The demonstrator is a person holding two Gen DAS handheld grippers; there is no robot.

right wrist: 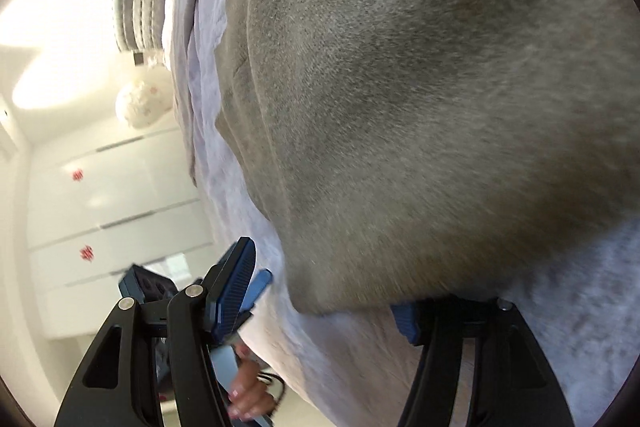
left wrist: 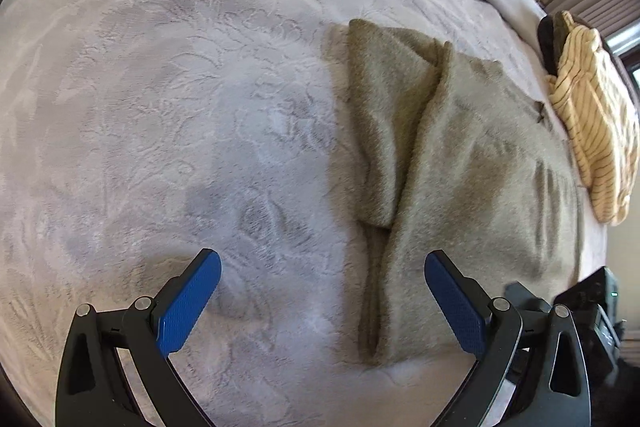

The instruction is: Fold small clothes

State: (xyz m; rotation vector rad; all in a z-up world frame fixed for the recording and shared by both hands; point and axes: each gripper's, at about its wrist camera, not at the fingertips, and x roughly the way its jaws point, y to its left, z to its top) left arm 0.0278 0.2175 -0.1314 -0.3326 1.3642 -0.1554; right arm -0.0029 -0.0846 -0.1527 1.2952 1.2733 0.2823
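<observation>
I see a fuzzy olive-brown knit garment (left wrist: pixel 452 163) lying flat on a bed blanket (left wrist: pixel 168 99), a pale lilac plush embossed with leafy swirls. The garment's nap is short and woolly; one part of it is folded over the body, leaving a long diagonal crease that narrows toward the near hem. Beyond it on the right, at the bed's edge, sits a rumpled cream garment with thin dark stripes (left wrist: pixel 592 131), apart from the olive piece.

My left gripper (left wrist: pixel 322 303) hangs above the blanket with its jaws spread wide and nothing between them; its blue textured pads (left wrist: pixel 188 307) are bare. The near hem of the olive garment lies just ahead of it, nearer the right finger than the left. To the left of the garment the blanket is open, flat plush right out to the far edge.

My right gripper (right wrist: pixel 332 307) comes in low at the garment's corner, rolled so the bed runs up the right of its view. Its jaws stand apart. The olive fabric (right wrist: pixel 420 115) fills the view and drapes over the right finger, hiding the pad's tip, so I cannot tell whether that pad touches the cloth; the left finger (right wrist: pixel 232 291) is clear of it. A hand (right wrist: pixel 250 393) shows beneath, beyond the bed's edge.
</observation>
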